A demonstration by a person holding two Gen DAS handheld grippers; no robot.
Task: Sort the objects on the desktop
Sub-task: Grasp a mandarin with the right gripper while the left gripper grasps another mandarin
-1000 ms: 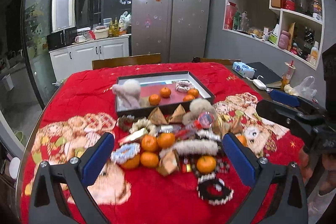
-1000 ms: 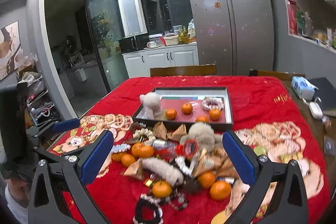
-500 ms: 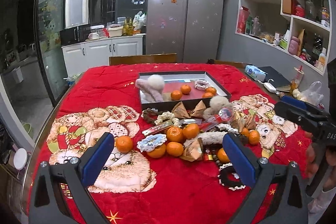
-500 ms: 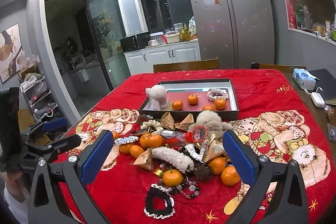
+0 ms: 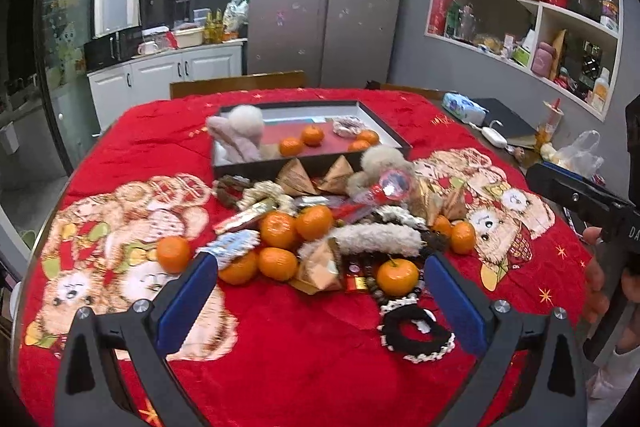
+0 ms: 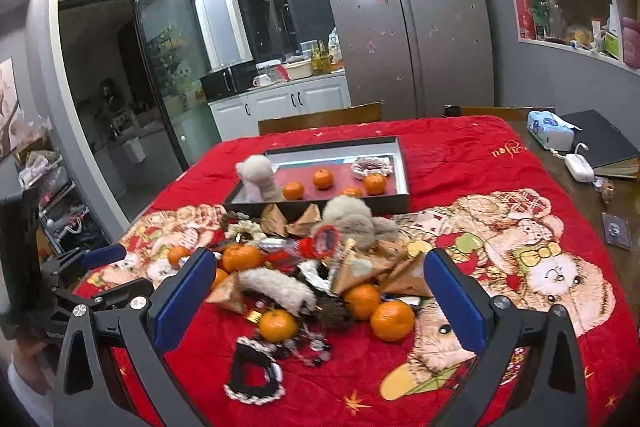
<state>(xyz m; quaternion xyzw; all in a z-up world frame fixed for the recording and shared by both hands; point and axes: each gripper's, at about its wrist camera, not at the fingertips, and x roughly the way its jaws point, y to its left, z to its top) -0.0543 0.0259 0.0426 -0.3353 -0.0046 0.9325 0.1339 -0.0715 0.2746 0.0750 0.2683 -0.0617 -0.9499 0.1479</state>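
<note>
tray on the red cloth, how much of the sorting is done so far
Partly done: the tray holds four oranges, a plush toy and a scrunchie. Nothing is in hand; left gripper and right gripper are open. The pile in front remains.

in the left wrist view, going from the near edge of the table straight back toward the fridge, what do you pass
Black scrunchie with white trim → tangerine with a stem → long white fluffy hair clip → red round-headed mirror → dark tray front wall → tangerines inside the tray → wooden chair back.
</note>
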